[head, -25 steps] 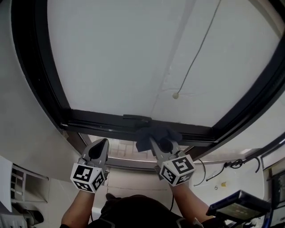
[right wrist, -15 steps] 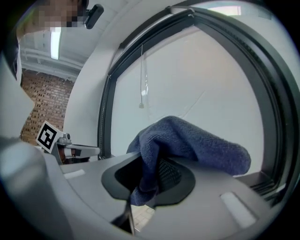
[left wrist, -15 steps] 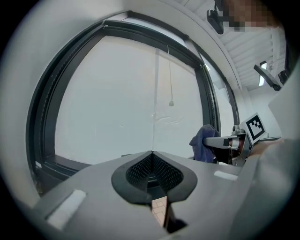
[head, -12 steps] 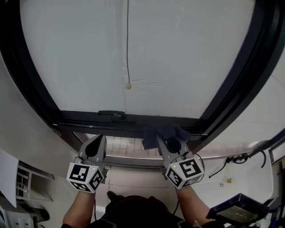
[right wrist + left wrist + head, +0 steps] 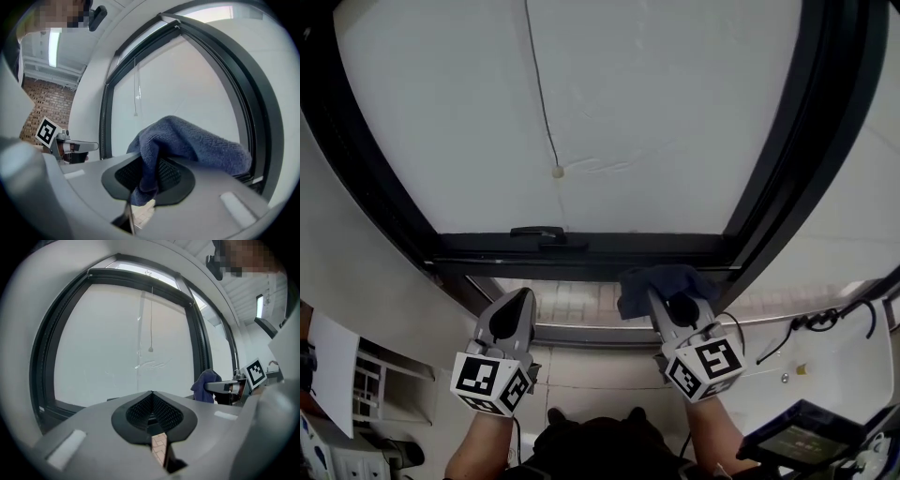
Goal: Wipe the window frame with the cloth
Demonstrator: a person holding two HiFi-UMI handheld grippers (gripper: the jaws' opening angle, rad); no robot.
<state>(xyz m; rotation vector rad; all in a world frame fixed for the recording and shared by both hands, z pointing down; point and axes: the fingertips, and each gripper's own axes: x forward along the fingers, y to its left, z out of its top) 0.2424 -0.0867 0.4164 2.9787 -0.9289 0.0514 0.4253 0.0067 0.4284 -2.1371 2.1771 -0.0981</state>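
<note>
Right claw (image 5: 667, 305) clamping blue cloth (image 5: 643, 283) at window frame (image 5: 609, 246) lower right corner; left claw (image 5: 517, 302) hovering clenched, empty.

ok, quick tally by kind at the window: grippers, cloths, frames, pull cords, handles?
Grippers: 2 (left gripper, right gripper)
Blue cloth: 1
Black window frame: 1
Pull cord: 1
Handle on the bottom rail: 1
Total: 6

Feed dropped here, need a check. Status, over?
Left hand-held gripper shut, empty. Right hand-held gripper shut on cloth, at lower right corner of window frame. Nothing in the way.
</note>
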